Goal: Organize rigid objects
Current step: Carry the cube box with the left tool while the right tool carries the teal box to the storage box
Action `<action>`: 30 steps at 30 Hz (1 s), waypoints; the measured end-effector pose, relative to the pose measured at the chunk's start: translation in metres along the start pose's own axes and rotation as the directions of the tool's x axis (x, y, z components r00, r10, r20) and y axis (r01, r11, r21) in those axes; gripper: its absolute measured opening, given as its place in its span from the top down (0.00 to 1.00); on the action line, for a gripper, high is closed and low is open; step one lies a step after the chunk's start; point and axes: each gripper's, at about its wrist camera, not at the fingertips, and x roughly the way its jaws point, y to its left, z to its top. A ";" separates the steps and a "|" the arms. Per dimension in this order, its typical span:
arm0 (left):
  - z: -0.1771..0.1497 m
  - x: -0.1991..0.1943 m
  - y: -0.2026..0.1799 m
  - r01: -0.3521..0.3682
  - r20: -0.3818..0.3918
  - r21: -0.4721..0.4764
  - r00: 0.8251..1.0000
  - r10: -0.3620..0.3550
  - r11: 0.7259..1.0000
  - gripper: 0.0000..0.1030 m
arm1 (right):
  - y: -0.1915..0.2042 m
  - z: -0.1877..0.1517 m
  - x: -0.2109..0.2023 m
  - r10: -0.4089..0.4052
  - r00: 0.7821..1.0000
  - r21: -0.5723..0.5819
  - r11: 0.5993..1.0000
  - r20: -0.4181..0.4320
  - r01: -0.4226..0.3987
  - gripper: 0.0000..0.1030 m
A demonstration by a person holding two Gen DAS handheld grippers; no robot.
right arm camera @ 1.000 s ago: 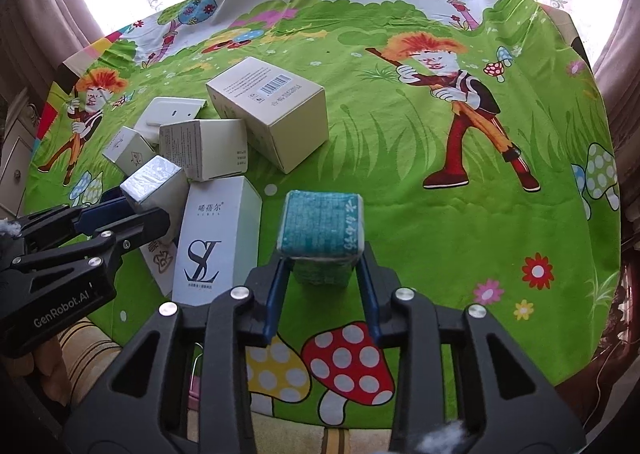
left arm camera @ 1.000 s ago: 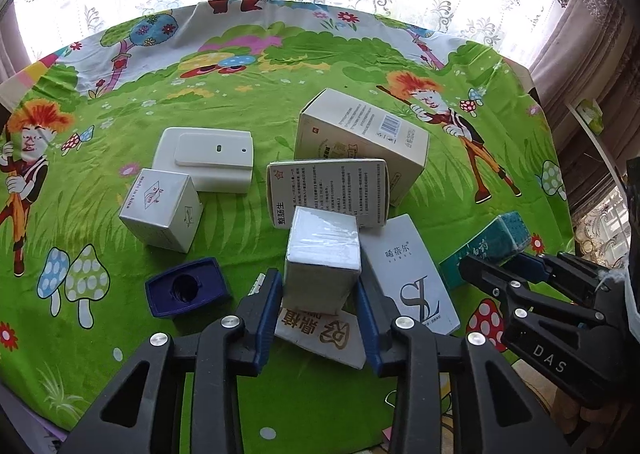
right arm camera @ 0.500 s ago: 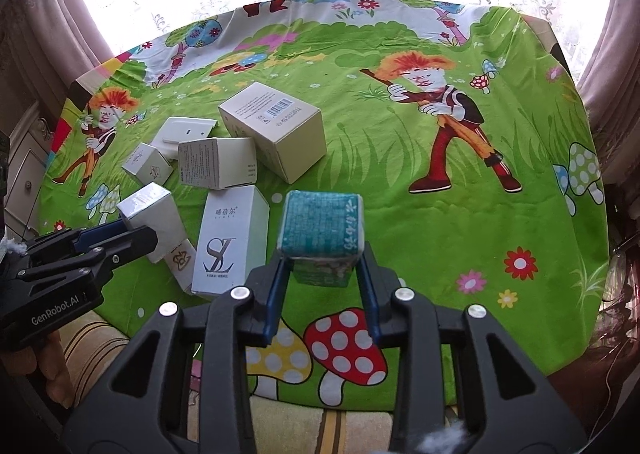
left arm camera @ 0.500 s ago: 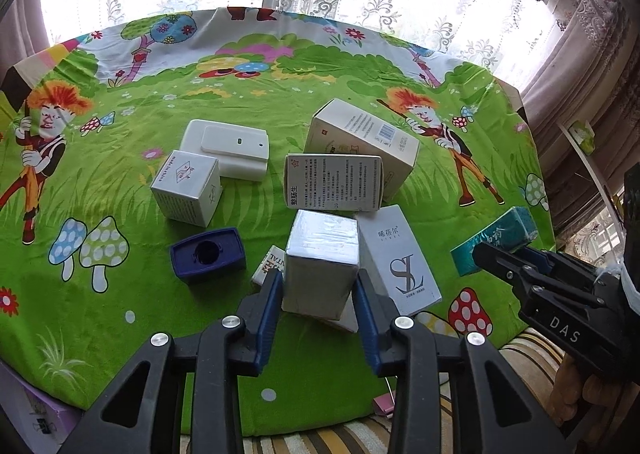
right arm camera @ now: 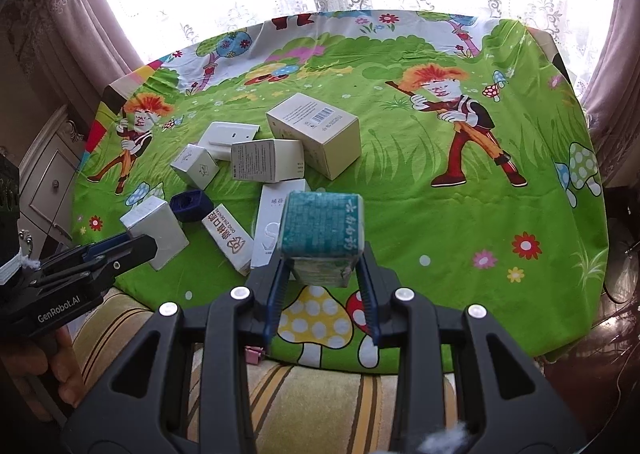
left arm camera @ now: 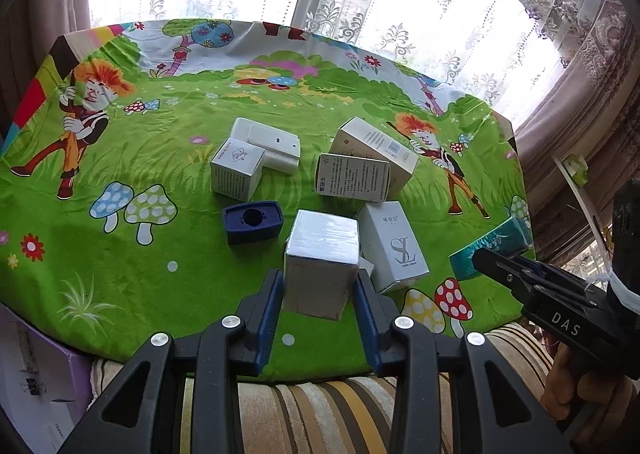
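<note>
Left claw (left arm camera: 318,294) gripping silver box (left arm camera: 322,262), lifted

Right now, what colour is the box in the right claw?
Teal with white lettering: the small rectangular carton shows best in the right wrist view.

We hold our left gripper (left arm camera: 318,294) and right gripper (right arm camera: 322,278) side by side, raised and level, both sets of jaws clamped

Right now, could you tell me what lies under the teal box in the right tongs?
Under the teal box lie the green tablecloth and part of the white SL box, partly covered.
</note>
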 end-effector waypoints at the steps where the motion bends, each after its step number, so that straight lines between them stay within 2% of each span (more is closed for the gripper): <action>1: -0.002 -0.004 0.002 0.000 0.005 -0.004 1.000 0.000 1.000 0.64 | 0.004 -0.001 -0.002 0.005 1.000 -0.007 1.000 0.001 -0.005 0.64; 20: -0.035 -0.067 0.062 -0.023 0.084 -0.121 0.996 0.034 0.992 0.64 | 0.065 -0.015 -0.029 0.089 0.996 -0.105 0.990 -0.009 -0.090 0.64; 30: -0.057 -0.112 0.128 -0.092 0.139 -0.251 0.982 0.130 0.963 0.64 | 0.122 -0.023 -0.035 0.160 0.986 -0.203 0.965 -0.033 -0.164 0.64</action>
